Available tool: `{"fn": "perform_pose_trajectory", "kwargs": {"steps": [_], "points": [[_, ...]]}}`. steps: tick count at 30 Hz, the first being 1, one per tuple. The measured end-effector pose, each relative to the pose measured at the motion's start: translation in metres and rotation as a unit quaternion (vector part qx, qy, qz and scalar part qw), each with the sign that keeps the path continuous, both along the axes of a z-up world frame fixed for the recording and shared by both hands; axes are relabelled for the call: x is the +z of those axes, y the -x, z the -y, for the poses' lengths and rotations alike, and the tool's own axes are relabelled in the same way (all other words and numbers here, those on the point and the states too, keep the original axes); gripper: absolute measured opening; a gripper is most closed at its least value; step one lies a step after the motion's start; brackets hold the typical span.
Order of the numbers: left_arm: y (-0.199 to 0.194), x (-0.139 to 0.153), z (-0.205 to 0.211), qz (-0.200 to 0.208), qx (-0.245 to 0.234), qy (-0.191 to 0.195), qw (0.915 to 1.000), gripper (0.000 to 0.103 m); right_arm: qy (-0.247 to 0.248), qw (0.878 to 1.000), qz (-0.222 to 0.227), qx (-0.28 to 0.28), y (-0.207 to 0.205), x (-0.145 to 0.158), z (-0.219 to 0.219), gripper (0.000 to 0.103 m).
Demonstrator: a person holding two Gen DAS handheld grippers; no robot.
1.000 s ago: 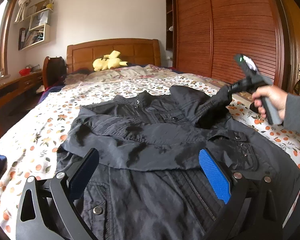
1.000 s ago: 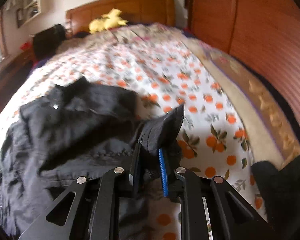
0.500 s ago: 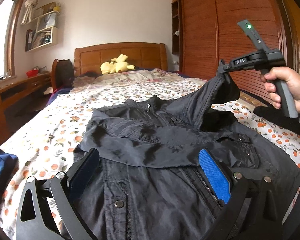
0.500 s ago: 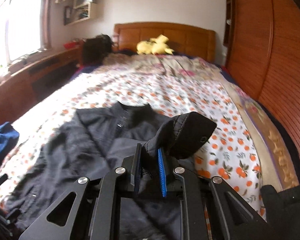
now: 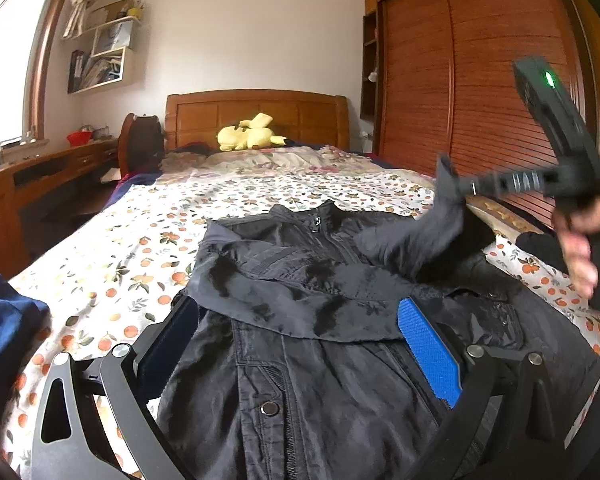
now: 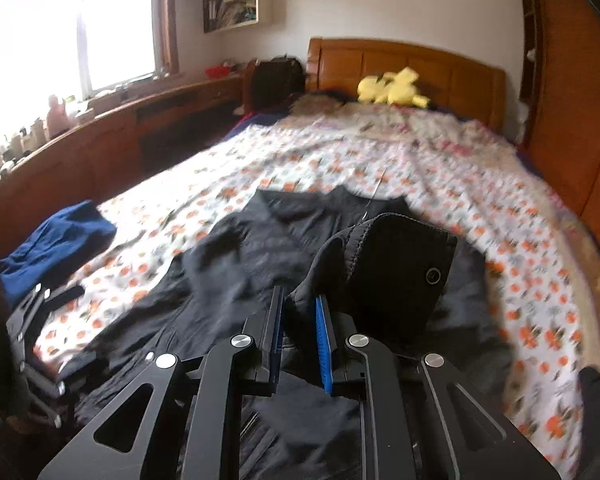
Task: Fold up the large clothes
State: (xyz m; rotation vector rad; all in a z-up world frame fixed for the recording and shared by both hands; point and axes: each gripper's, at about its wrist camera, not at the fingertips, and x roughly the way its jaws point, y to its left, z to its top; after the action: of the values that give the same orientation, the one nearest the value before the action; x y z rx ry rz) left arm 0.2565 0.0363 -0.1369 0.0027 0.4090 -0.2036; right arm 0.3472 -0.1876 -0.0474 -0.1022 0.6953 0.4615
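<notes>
Floral bedding (image 5: 148,248) covered the bed where the black jacket (image 5: 300,360) lay at lower centre, under the wide-open, empty left gripper (image 5: 300,340). At right, the right gripper (image 6: 300,320) pinched the jacket's cuff (image 6: 388,268), lifted; beyond, a yellow plush (image 5: 250,138) lay by the headboard.

A home bedroom: wooden-headboard bed (image 5: 256,110), slatted wardrobe (image 5: 460,80), wall shelves (image 5: 100,56).

No readable text, gripper marking perhaps blurred
</notes>
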Motion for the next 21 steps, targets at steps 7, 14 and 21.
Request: {"fn": "perform_pose_trajectory", "kwargs": {"steps": [7,14,21], "points": [[-0.004,-0.003,0.000,-0.005,0.003,-0.004,1.0000,0.100,-0.017,0.998,-0.058,-0.013,0.020,-0.056,0.003,0.018],[-0.004,-0.009,0.008,-0.005,0.005,-0.011,0.9999,0.100,-0.038,0.996,-0.076,-0.020,0.055,-0.072,0.016,0.031],[-0.003,-0.011,0.028,-0.004,-0.010,-0.020,0.9997,0.100,-0.015,0.999,-0.020,-0.036,0.091,-0.060,0.044,0.041]]}}
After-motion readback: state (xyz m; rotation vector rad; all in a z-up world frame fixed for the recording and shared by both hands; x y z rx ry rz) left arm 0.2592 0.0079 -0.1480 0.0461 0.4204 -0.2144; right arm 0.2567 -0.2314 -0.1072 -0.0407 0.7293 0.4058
